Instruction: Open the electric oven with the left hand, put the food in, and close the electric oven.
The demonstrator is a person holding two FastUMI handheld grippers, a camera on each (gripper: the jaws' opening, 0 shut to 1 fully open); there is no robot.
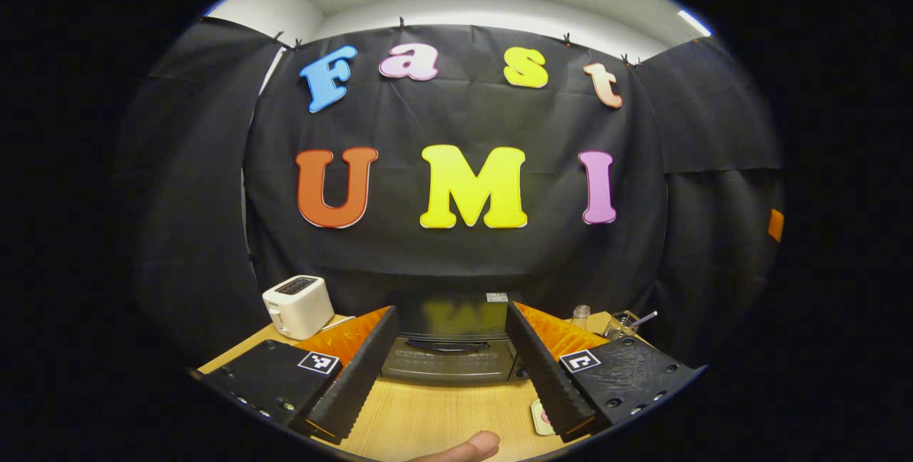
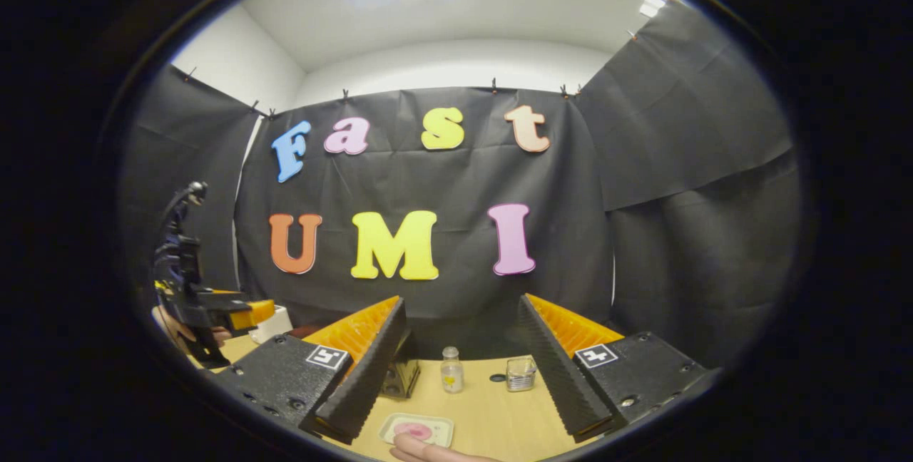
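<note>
Oven shut, both claws spread and empty.
Electric oven (image 1: 449, 348) directly ahead of left gripper (image 1: 449, 369); food tray (image 2: 417, 429) just before right gripper (image 2: 460, 383), on table (image 2: 492, 405).

Wooden table (image 1: 435, 419) bears oven (image 1: 451, 348), toaster (image 1: 298, 305) (white), tray (image 2: 416, 428)

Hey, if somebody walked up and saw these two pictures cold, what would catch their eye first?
In the left gripper view, the dark electric oven sits closed at the back of the wooden table, framed between the open left hand-held gripper, with a white toaster to its left. In the right gripper view, a small tray of pink food lies near the table's front edge between the open right hand-held gripper, with a small glass bottle behind it.
</note>
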